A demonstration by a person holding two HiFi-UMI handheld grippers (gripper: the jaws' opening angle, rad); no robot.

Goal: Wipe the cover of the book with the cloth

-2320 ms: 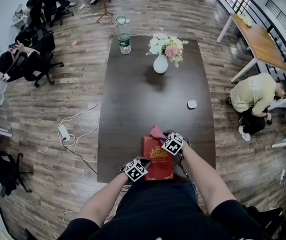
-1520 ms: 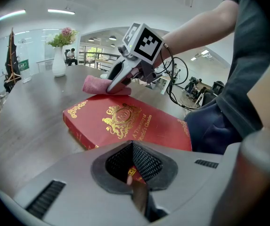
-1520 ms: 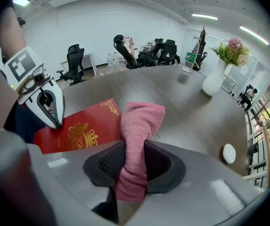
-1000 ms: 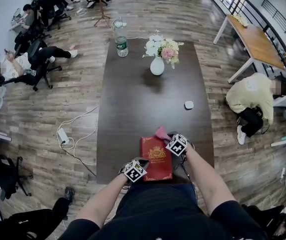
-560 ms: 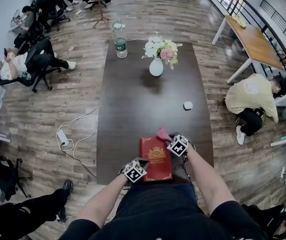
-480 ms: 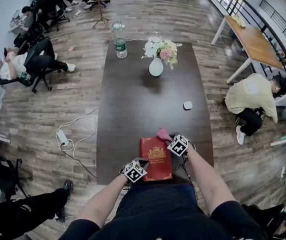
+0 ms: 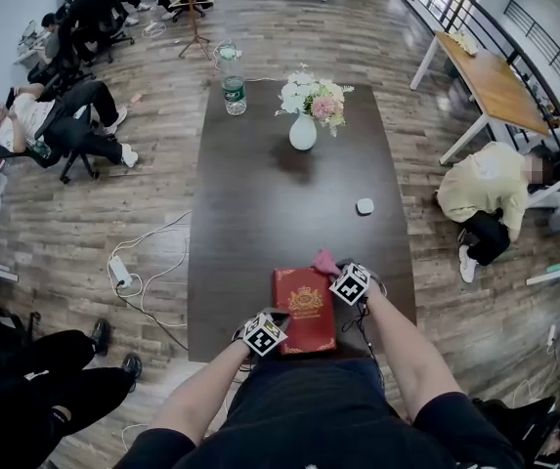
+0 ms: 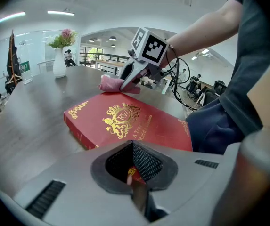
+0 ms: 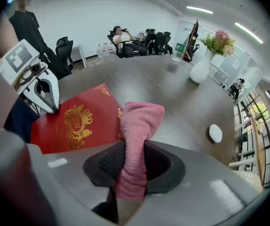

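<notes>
A red book (image 7: 302,311) with a gold crest lies flat at the near edge of the dark table (image 7: 270,203). My left gripper (image 7: 270,324) is at the book's near left corner, its jaws shut on the book's edge (image 8: 134,172). My right gripper (image 7: 338,270) is by the book's far right corner, shut on a pink cloth (image 7: 323,260). In the right gripper view the cloth (image 9: 141,121) sticks out of the gripper (image 9: 132,173), its tip over the book's (image 9: 76,124) right edge. The left gripper view shows the cover (image 8: 125,122) with the cloth (image 8: 112,84) at its far end.
A white vase of flowers (image 7: 304,125) and a water bottle (image 7: 232,92) stand at the table's far end. A small white object (image 7: 365,206) lies right of the middle. People sit or crouch around the room, and a person's legs (image 7: 35,379) are at lower left.
My right gripper has slid the cloth a little to the right, toward the book's far right corner. My left gripper and the book stay put. A person has walked in at lower left.
</notes>
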